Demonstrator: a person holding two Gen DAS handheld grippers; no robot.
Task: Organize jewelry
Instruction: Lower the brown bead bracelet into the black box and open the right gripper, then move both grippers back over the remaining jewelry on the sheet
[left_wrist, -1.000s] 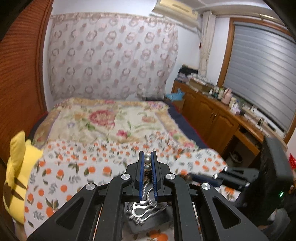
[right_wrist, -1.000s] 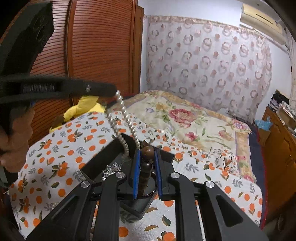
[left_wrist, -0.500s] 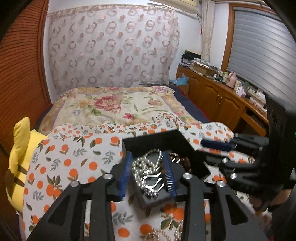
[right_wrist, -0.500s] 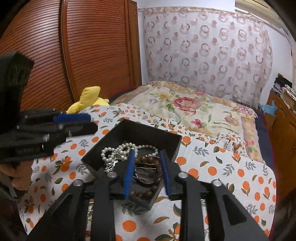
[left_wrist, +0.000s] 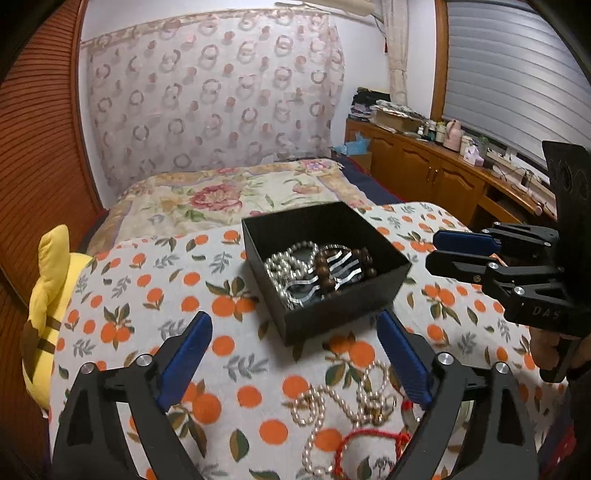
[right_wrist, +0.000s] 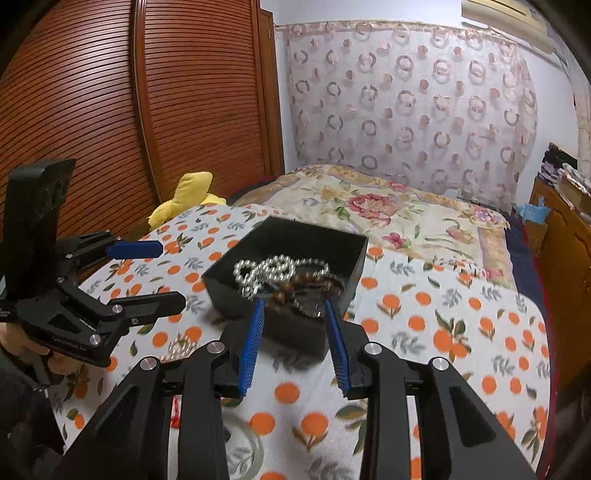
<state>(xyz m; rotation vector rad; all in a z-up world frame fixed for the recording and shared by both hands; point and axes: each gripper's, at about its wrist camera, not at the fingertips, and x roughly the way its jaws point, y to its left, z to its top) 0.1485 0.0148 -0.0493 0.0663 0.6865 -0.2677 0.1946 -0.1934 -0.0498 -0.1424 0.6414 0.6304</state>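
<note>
Once clamped on jewelry, both grippers opened, necklace (left_wrist: 286, 264) boxed.

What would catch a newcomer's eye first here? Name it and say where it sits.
The open black box in the middle of the orange-print cloth stands out, holding a silver bead strand and a brown bead bracelet. Nearer the camera, a pearl necklace and a red cord lie loose on the cloth, between the opening jaws of the empty left gripper.
</note>
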